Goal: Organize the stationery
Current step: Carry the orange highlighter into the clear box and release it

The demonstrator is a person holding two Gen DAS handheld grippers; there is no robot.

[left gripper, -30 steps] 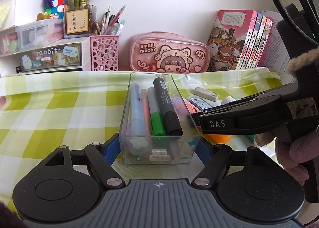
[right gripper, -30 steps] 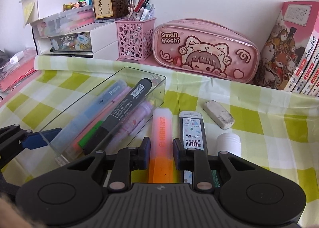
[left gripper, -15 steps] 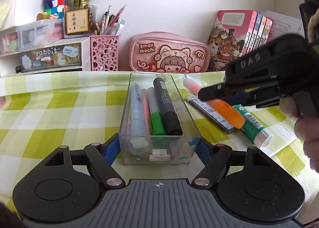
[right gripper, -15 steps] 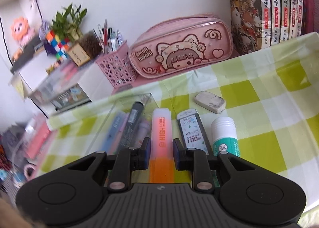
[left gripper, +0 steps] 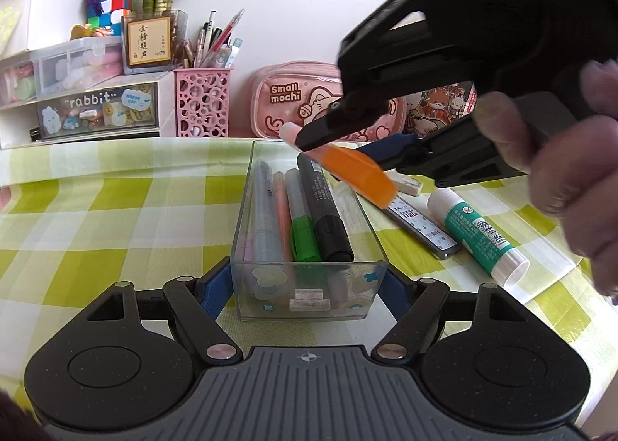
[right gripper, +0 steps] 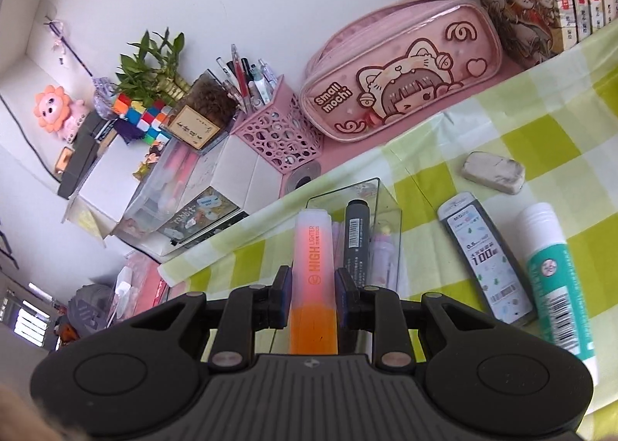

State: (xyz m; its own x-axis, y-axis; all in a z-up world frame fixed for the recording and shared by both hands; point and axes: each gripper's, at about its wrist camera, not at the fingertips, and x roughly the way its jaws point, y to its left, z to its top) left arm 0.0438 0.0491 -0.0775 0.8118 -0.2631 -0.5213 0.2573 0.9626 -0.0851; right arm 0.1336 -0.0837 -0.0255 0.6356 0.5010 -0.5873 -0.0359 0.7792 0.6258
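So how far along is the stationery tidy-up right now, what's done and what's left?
Partly done. Several pens and a black marker already lie in the clear box, which the left gripper clamps at its near end. The right gripper holds the orange highlighter above the box. Left on the tablecloth: the eraser, the lead case and the glue stick.

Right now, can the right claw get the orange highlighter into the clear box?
Probably yes. The right claw holds the orange highlighter above the clear box, whose top is open, with space right of the black marker. The left claw steadies it.
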